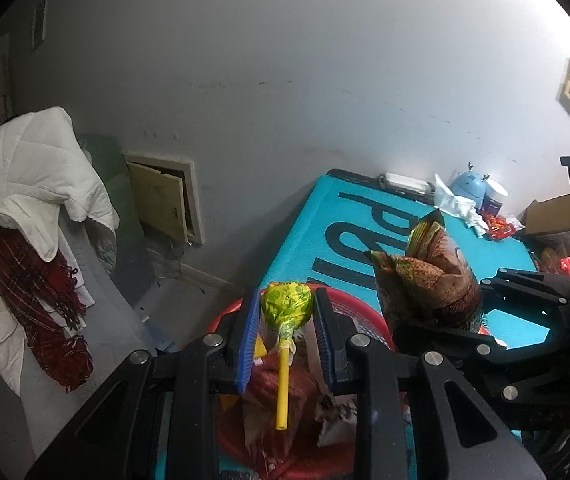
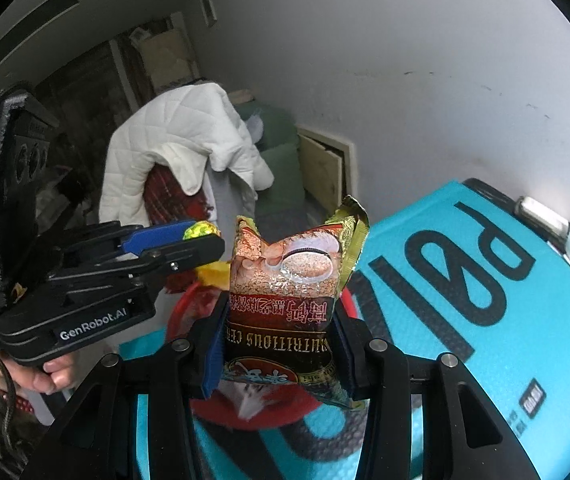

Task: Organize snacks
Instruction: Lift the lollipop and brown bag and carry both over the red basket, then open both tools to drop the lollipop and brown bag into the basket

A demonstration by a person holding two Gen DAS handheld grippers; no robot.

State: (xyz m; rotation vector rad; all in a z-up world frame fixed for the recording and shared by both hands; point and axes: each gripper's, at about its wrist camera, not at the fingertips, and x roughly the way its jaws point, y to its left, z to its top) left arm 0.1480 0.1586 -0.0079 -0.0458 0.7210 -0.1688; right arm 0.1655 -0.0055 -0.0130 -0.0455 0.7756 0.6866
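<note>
Red basket [image 1: 349,304] contents largely hidden behind gripper bodies; far-table items [image 1: 485,208], upper right, too small to identify.

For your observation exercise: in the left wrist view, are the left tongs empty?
No: the left tongs are closed on a green-wrapped lollipop, its yellow stick hanging below the pads.

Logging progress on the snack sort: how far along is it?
Done: some wrapped snacks already lie in the round red plastic basket. In hand: left gripper clamps a green-wrapped lollipop on a yellow stick; right gripper clamps a brown foil cereal packet, both above the basket. Left: red wrapped snacks remain on the teal mat.
</note>
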